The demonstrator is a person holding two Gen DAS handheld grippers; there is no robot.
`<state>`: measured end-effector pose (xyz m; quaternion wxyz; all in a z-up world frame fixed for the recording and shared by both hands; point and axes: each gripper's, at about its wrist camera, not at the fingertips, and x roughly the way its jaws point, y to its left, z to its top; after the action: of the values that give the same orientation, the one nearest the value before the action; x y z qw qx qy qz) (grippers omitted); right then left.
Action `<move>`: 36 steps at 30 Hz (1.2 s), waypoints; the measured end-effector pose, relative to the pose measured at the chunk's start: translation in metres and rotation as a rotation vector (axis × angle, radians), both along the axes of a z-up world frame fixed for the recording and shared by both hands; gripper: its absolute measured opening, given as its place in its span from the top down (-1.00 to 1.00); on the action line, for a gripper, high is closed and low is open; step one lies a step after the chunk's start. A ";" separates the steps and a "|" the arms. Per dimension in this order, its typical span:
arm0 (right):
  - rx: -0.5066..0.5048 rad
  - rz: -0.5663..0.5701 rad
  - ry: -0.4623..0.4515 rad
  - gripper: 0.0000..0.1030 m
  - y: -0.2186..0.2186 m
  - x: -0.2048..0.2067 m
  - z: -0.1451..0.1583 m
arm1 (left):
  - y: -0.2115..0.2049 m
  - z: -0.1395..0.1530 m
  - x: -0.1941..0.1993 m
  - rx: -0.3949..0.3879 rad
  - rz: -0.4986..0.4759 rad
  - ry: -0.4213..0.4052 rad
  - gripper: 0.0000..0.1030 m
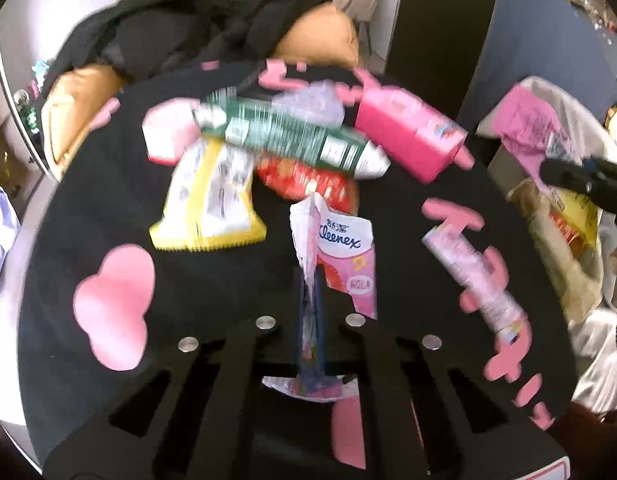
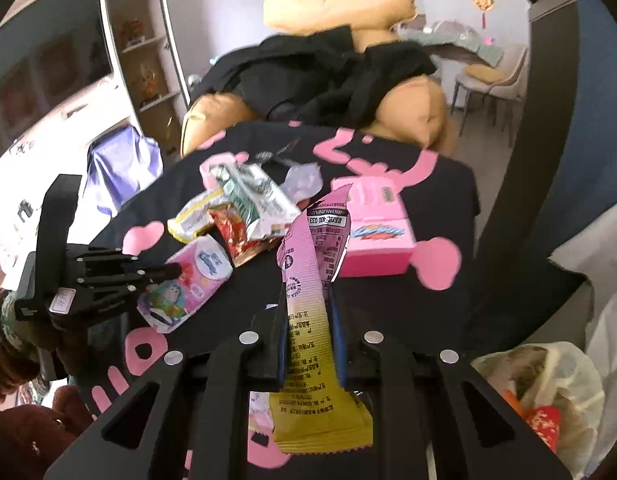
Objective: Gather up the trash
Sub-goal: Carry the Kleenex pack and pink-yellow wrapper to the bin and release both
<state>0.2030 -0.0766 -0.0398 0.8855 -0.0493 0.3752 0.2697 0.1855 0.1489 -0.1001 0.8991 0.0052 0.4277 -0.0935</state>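
Trash lies piled on a black cloth with pink shapes (image 1: 68, 220). My left gripper (image 1: 310, 292) is shut on a pink and white Kleenex tissue pack (image 1: 344, 248), pinching its crumpled edge between the blue pads. The right wrist view shows this left gripper (image 2: 172, 271) at the left with the same tissue pack (image 2: 196, 276) hanging just above the cloth. My right gripper (image 2: 308, 296) is shut on a long pink and yellow wrapper (image 2: 312, 248). In the left wrist view the right gripper (image 1: 548, 170) sits at the right edge with that pink wrapper (image 1: 524, 128) above a bag.
On the cloth lie a green and white wrapper (image 1: 292, 136), a yellow wrapper (image 1: 212, 204), a red wrapper (image 1: 308, 184), a pink box (image 1: 412, 132) and a pink stick pack (image 1: 472, 276). A translucent trash bag (image 2: 548, 392) stands right. Behind, an orange beanbag (image 2: 412, 108) bears black clothes.
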 end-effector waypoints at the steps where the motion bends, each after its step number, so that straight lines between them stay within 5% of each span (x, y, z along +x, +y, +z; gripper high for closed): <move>1: 0.006 -0.011 -0.016 0.65 -0.006 -0.004 0.006 | -0.002 0.011 -0.004 -0.008 0.006 -0.028 0.92; 9: 0.030 -0.097 -0.140 0.65 -0.059 -0.038 0.047 | -0.051 0.101 -0.030 -0.030 -0.021 -0.257 0.92; 18: 0.045 -0.271 -0.213 0.65 -0.151 -0.064 0.069 | -0.140 0.140 -0.033 -0.082 -0.121 -0.342 0.92; 27: 0.028 -0.400 -0.244 0.65 -0.214 -0.081 0.067 | -0.226 0.127 -0.021 -0.183 -0.281 -0.256 0.92; 36: 0.024 -0.449 -0.240 0.65 -0.241 -0.086 0.055 | -0.285 0.076 0.000 -0.250 -0.383 -0.055 0.91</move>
<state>0.1167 -0.3180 0.0156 0.9619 0.0139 0.2658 0.0631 0.1853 -0.1365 -0.0239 0.8698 -0.0224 0.3796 -0.3143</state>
